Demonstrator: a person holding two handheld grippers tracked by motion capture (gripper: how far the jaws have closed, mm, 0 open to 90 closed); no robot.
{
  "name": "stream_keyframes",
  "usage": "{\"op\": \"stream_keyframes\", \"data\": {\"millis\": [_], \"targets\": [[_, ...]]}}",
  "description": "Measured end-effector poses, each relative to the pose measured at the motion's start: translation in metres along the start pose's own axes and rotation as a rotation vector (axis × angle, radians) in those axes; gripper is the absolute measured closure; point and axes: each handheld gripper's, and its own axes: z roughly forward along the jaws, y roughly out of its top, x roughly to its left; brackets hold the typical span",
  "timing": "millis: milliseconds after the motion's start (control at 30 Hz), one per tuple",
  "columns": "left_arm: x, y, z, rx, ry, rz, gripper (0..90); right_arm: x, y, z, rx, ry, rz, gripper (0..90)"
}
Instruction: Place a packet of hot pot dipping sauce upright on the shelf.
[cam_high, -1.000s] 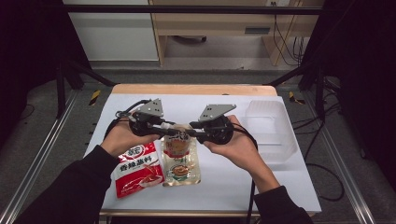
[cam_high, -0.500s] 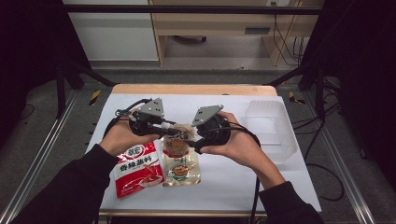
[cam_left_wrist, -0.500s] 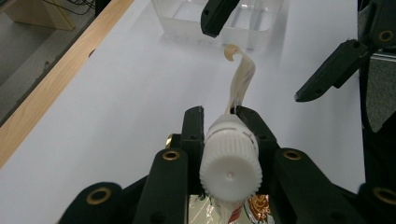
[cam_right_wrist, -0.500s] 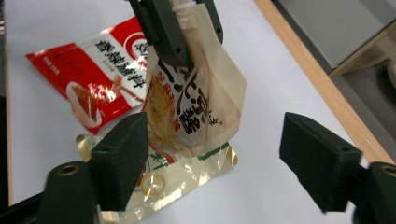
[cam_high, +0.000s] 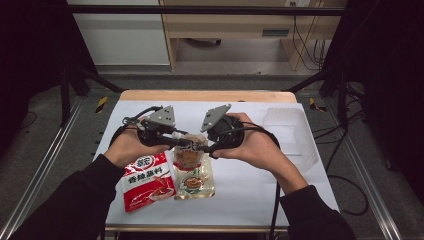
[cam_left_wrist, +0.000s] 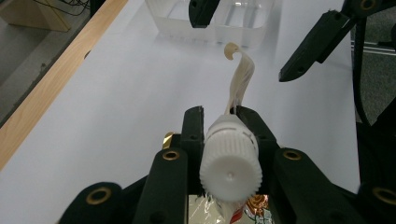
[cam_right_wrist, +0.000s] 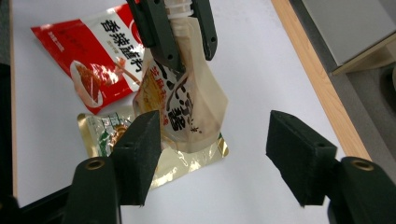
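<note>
A beige spout pouch (cam_right_wrist: 187, 107) with a white screw cap (cam_left_wrist: 229, 161) hangs tilted just above the table. My left gripper (cam_left_wrist: 220, 122) is shut on that cap; it comes in from the left in the high view (cam_high: 186, 143). My right gripper (cam_right_wrist: 219, 158) is open, its two jaws wide apart around the pouch's lower body without touching it. In the high view the right gripper (cam_high: 204, 147) faces the left one, tips close together over the pouch (cam_high: 186, 156).
A red seasoning packet (cam_high: 147, 180) and a gold-edged clear pouch (cam_high: 196, 185) lie flat under the hands near the table's front. A clear plastic box (cam_high: 292, 132) stands at the right on the white table (cam_high: 250, 200), whose wooden edge (cam_high: 205, 96) runs along the back.
My right gripper has shifted a little to the left and tilted, closing in on the pouch. The left gripper has kept its hold on the cap and barely moved.
</note>
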Motion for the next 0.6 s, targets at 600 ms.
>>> {"op": "stream_keyframes", "data": {"millis": [600], "targets": [[-0.0021, 0.0002, 0.0028, 0.008, -0.012, 0.016, 74.0, -0.0025, 0.0069, 0.008, 0.076, 0.034, -0.053, 47.5]]}}
